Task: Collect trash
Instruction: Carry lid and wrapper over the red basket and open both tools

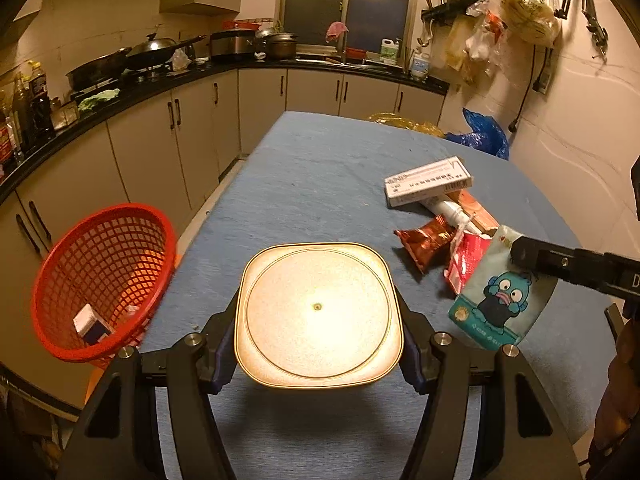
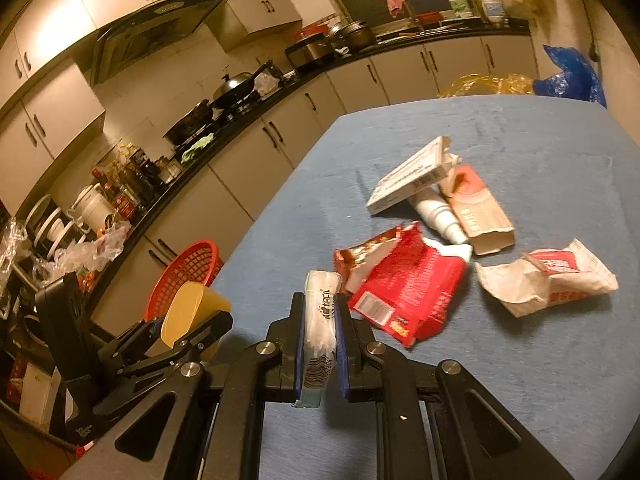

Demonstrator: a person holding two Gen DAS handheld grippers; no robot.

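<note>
Risk first: tissue pack (image 2: 318, 332) sits thin and edge-on in my right claw (image 2: 318, 344), pinched between the blue pads, bottom corner poking out below. It's soft, so I judge it could slide or fold out w/ any quick swing, esp. since the grip looks to be on one end only. In left wrist view the same pack (image 1: 500, 296) hangs off the claw tip above the surface (image 1: 312, 184), clear of it.

Second risk: left claw (image 1: 318, 312) is pressed onto a yellow square container (image 1: 318, 314), fingers tight on both sides. It's held tilted, mouth toward the camera; if I tip it further while loading, stuff prob. falls back out. Grip is on smooth walls, could slip.

Red basket (image 1: 104, 280) sits off the surface's left edge, already holding a small box (image 1: 91, 325). Can't tell what it rests on. A reach over that edge w/ a loose pack = drop on the floor, I'd say.

Rest of trash lies ahead and right of the right claw, near but not touching: red wrapper (image 2: 404, 284), white tube (image 2: 438, 216), white carton (image 2: 408, 178), orange carton (image 2: 476, 208), crumpled paper bag (image 2: 548, 280). Pile overlaps, so next grab may drag a neighbour.
</note>
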